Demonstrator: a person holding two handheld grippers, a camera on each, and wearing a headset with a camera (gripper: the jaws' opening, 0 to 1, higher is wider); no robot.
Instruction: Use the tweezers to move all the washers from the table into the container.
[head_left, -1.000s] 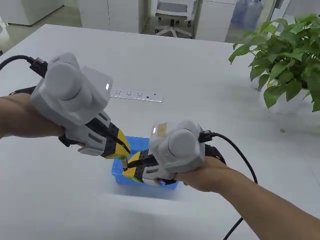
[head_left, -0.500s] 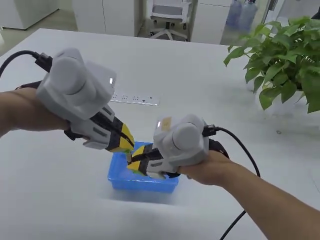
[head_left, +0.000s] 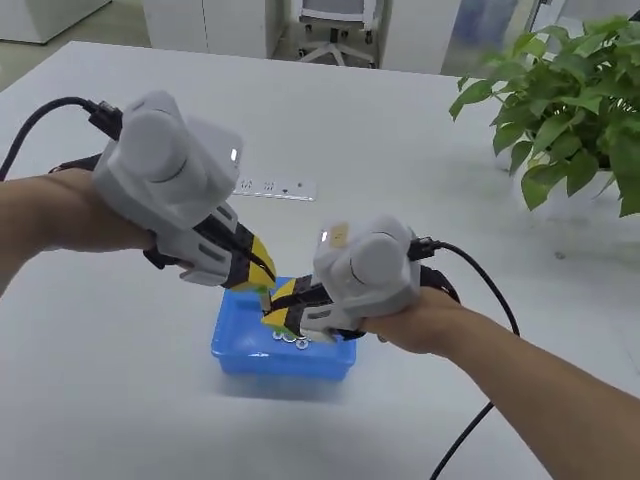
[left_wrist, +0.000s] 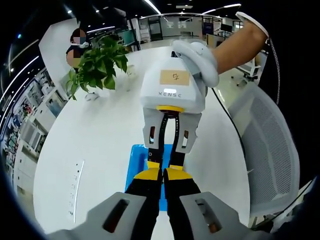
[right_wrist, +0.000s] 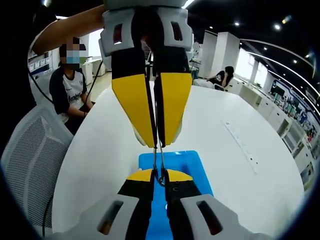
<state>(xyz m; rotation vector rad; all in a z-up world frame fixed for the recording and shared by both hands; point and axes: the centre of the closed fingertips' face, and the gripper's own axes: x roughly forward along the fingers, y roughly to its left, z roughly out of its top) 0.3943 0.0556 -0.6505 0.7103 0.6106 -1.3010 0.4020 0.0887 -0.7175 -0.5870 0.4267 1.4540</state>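
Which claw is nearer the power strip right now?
Left. The left claw is over the far edge of the blue container, on the power strip side; the right claw meets it at the tweezers from the opposite side, farther off.

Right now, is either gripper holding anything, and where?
The left gripper holds the tweezers by their middle; their narrow end sits at the right gripper, hold there unclear.

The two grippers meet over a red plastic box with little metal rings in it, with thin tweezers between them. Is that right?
Nearly. The plastic box is blue, not red, as the head view shows. The rest holds: the left gripper and the right gripper meet over it, small metal washers lie in it, and thin metal tweezers run between the grippers.
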